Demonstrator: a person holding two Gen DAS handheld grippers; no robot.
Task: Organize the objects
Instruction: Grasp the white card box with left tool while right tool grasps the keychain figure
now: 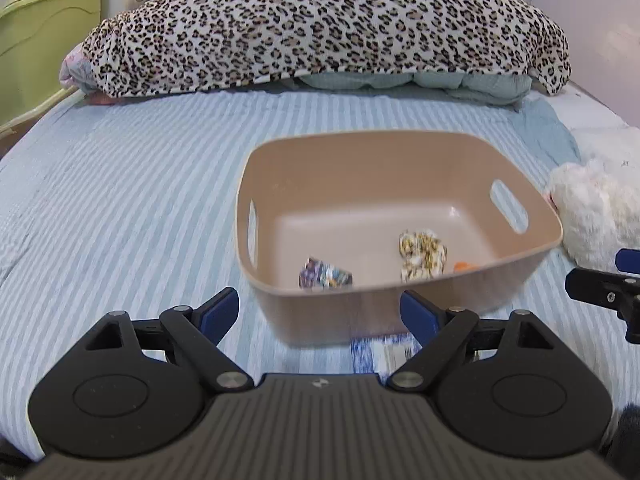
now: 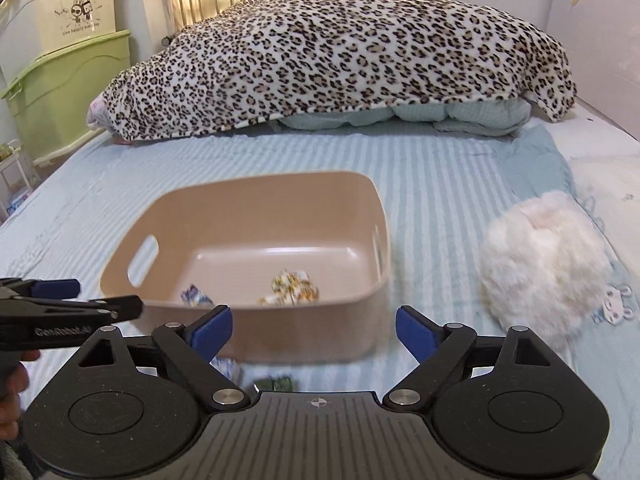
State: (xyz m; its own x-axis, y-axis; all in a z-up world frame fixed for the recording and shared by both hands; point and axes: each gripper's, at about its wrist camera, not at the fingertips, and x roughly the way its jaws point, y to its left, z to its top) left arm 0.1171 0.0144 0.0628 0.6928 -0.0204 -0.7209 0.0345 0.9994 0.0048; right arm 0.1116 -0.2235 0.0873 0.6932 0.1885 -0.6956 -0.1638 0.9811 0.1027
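Observation:
A tan plastic bin (image 1: 376,308) sits on the striped bed; it also shows in the right wrist view (image 2: 304,344). Inside lie a purple-blue wrapper (image 1: 325,274), a yellow-patterned wrapper (image 1: 423,254) and a small orange piece (image 1: 464,266). The wrappers also show in the right wrist view: the blue one (image 2: 195,295) and the yellow one (image 2: 292,288). My left gripper (image 1: 320,316) is open and empty at the bin's near wall. My right gripper (image 2: 314,332) is open and empty before the bin. A blue-white packet (image 1: 380,354) lies on the bed below the left gripper. A blue-white packet (image 2: 227,366) and a green packet (image 2: 276,383) lie under the right gripper.
A white fluffy plush (image 2: 544,264) lies right of the bin, seen also in the left wrist view (image 1: 596,208). A leopard-print blanket (image 1: 320,28) covers bedding at the far end. Green storage boxes (image 2: 60,92) stand left of the bed. The other gripper shows at the left edge (image 2: 60,312).

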